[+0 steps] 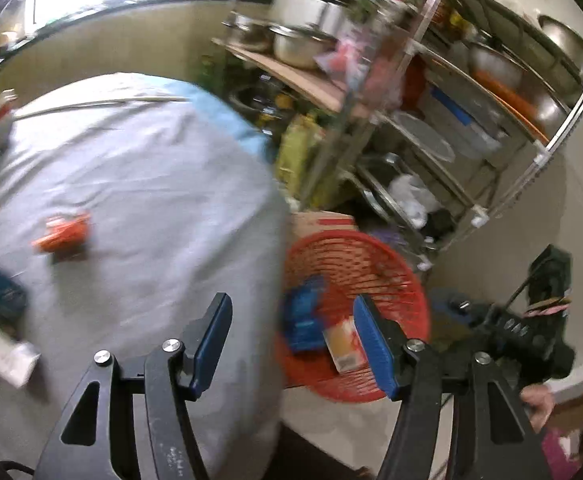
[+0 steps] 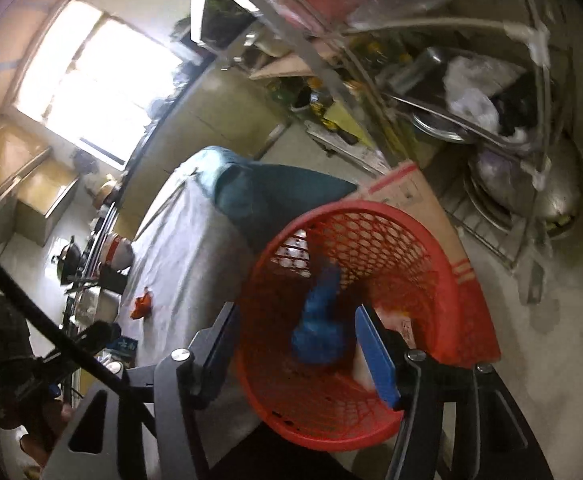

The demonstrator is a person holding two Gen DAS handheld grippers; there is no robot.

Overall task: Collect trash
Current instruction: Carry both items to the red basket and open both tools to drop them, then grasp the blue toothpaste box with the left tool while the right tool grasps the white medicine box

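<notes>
Blue pads line both claws, and both stand wide open with nothing between them. The right claw (image 2: 297, 344) hangs over the red basket (image 2: 443, 240), and a blue packet (image 2: 319, 332) shows in the gap between its pads, blurred, apparently loose in the basket and not pinched; whether it is falling or already settled I cannot tell. A pale carton (image 2: 399, 324) lies by it at about 3 o'clock. The left claw (image 1: 291, 344) straddles the table edge, with the grey cloth (image 1: 151, 160) under its left pad and the basket (image 1: 391, 264) under its right; the blue packet (image 1: 303, 316) and a yellow-and-white carton (image 1: 343, 344) lie inside. Trash is left on the cloth: an orange wrapper (image 1: 63, 232) at 10 o'clock from the left claw, and a dark box (image 1: 1, 296) and a white carton (image 1: 7, 356) at 9 o'clock by the edge. The step looks like a drop followed by a return for more. To do it well, lift the right claw clear of the rim before swinging back, and send the left, already open, to the orange wrapper, coming in low and flat so the pads catch it and not a fold of cloth.
</notes>
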